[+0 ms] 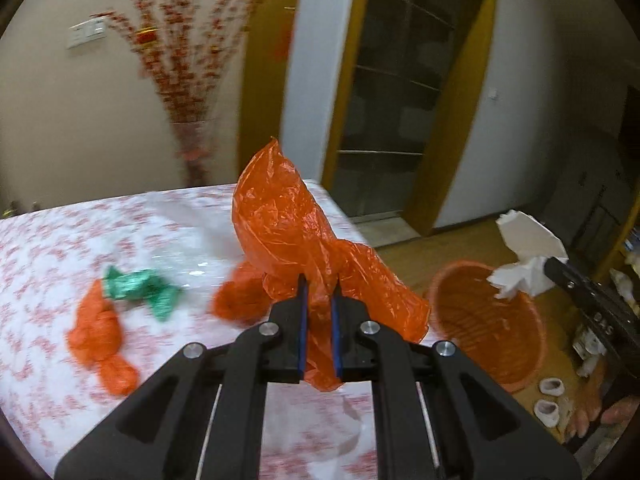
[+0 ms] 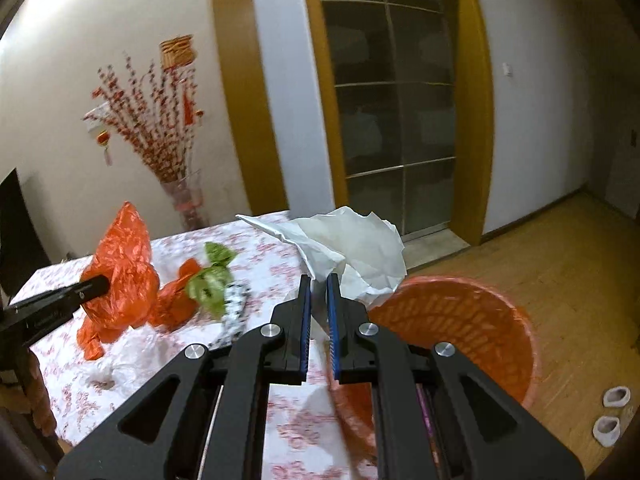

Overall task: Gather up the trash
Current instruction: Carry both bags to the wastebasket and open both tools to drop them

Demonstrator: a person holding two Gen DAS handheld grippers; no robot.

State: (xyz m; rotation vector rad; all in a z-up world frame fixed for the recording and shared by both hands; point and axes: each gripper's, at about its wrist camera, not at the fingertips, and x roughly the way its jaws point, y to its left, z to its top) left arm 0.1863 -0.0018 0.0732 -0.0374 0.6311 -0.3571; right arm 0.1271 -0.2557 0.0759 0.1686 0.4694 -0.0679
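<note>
My left gripper (image 1: 319, 286) is shut on an orange plastic bag (image 1: 280, 220), held up above the table's right part. In the right wrist view that bag (image 2: 120, 272) hangs at the left with the left gripper (image 2: 100, 282) on it. My right gripper (image 2: 319, 282) is shut on a crumpled white paper (image 2: 356, 248), held near the table's right edge beside the orange basket (image 2: 452, 320). From the left wrist view the paper (image 1: 524, 256) sits over the basket (image 1: 488, 320) on the floor. A green wrapper (image 1: 140, 286) and a second orange bag (image 1: 100, 336) lie on the table.
The table wears a red-and-white floral cloth (image 1: 48, 248). A clear vase with red branches (image 2: 184, 200) stands at its far edge. A third orange scrap (image 1: 240, 300) lies mid-table. White slippers (image 2: 612, 412) rest on the wooden floor by the basket. A glass sliding door (image 2: 396, 112) is behind.
</note>
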